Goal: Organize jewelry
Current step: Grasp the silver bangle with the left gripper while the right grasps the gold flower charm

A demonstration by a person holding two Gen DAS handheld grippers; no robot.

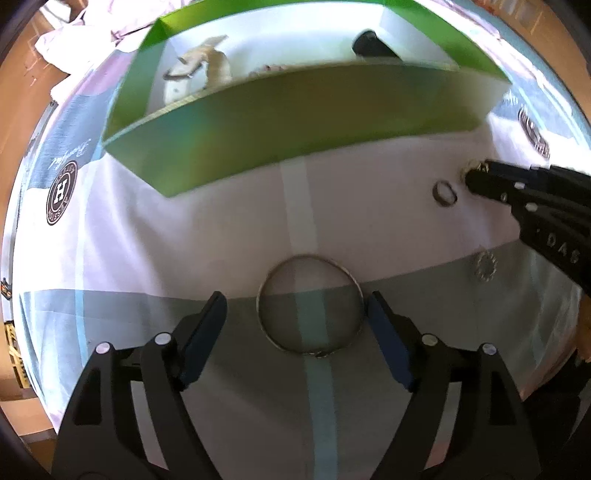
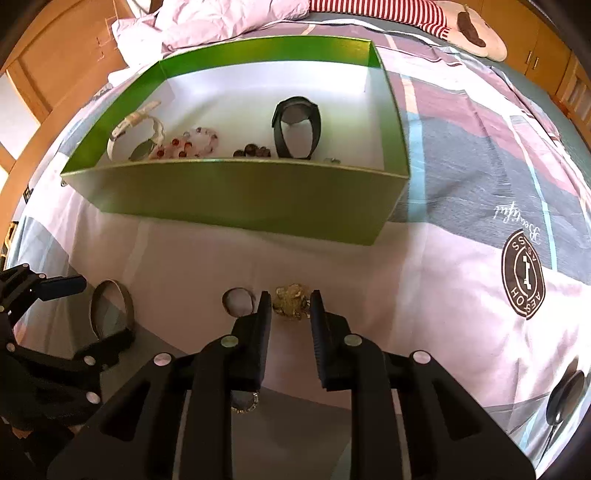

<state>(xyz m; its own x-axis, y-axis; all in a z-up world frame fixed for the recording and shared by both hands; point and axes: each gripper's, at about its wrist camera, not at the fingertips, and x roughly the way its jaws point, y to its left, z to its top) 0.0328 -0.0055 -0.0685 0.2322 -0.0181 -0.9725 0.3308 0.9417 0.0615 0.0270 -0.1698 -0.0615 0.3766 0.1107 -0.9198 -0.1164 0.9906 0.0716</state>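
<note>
A green box (image 2: pixel 240 192) stands on the bedsheet and holds a white watch (image 2: pixel 135 134), a bead bracelet (image 2: pixel 192 142), dark beads (image 2: pixel 253 150) and a black watch (image 2: pixel 295 125). My left gripper (image 1: pixel 297 314) is open, its fingers on either side of a silver bangle (image 1: pixel 310 308) lying on the sheet. My right gripper (image 2: pixel 290 306) is open around a small gold piece of jewelry (image 2: pixel 291 301). A small ring (image 2: pixel 239 301) lies just left of it. Another small round piece (image 2: pixel 244 402) lies under the right gripper.
The box also shows in the left wrist view (image 1: pixel 295 122), close ahead of the bangle. A heap of pink bedding (image 2: pixel 207 18) and a striped plush toy (image 2: pixel 443 22) lie behind the box. A dark round thing (image 2: pixel 565 397) lies at the right edge.
</note>
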